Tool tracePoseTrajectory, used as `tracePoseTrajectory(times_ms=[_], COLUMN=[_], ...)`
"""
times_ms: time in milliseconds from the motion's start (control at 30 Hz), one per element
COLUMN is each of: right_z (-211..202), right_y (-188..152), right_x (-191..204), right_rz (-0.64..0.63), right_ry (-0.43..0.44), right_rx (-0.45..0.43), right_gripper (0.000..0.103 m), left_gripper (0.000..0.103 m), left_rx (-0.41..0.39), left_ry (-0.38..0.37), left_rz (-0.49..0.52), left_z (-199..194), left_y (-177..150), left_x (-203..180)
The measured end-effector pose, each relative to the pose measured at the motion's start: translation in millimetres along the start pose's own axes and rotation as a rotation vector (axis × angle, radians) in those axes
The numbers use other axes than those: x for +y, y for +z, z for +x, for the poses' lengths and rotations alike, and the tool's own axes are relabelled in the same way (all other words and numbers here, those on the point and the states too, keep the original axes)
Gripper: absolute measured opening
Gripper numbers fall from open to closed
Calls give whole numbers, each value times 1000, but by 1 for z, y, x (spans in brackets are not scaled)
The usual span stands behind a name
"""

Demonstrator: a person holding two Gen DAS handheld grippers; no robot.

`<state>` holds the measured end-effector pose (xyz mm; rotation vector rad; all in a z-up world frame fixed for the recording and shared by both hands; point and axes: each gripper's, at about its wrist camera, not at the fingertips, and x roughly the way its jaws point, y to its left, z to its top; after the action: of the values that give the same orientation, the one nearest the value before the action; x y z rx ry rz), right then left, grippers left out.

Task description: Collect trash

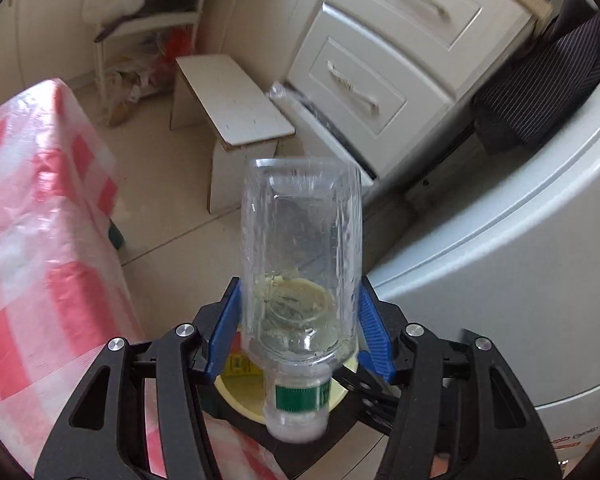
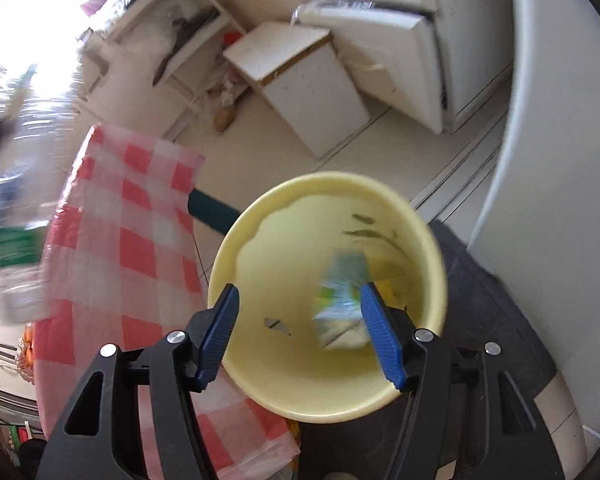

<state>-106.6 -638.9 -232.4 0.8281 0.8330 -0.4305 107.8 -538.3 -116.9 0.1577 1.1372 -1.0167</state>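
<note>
A clear plastic bottle (image 1: 300, 220) with a green label at its neck is clamped between the blue pads of my left gripper (image 1: 299, 284), cap end toward the camera. Beneath it shows part of the yellow bin (image 1: 236, 396). In the right wrist view my right gripper (image 2: 300, 288) stands open above the yellow bin (image 2: 260, 208), nothing pressed between its pads. A blurred light-blue and yellow carton (image 2: 342, 300) lies inside the bin, just beyond the right finger. At the left edge of that view the bottle (image 2: 20, 160) appears as a blur.
A table with a red-and-white checked cloth (image 2: 120, 220) stands left of the bin. The bin sits on a black base (image 2: 480, 300). A white rounded appliance (image 1: 520, 260) is on the right, a white drawer cabinet (image 1: 380, 60) and a low white stool (image 1: 236, 104) beyond.
</note>
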Motion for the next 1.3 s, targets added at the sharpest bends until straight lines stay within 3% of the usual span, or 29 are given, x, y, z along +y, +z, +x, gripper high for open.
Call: tracePoseTrajectory(times_ms=[167, 367, 633, 900, 1033, 1167, 1300], right_z=[-34, -78, -110, -89, -67, -56, -47], right_y=[-3, 11, 6, -30, -56, -65, -72], right_x=[4, 53, 183, 322, 371, 387, 396], right_rz=[-9, -72, -228, -365, -476, -505, -516], right_ry=[18, 111, 321, 453, 424, 366, 307], right_rx=[-69, -162, -217, -181, -117, -88, -70], right_gripper=[64, 68, 76, 83, 84, 84, 84], left_gripper=[57, 67, 78, 86, 89, 89, 89], left_rx=[11, -92, -234, -341, -385, -348, -355], left_ry=[5, 73, 252, 461, 510, 511, 484], left_rz=[0, -4, -59, -216, -284, -432, -466], left_z=[3, -79, -205, -316, -346, -354, -361], left_y=[-3, -22, -78, -133, -167, -194, -203], left_x=[-7, 22, 104, 216, 259, 300, 311])
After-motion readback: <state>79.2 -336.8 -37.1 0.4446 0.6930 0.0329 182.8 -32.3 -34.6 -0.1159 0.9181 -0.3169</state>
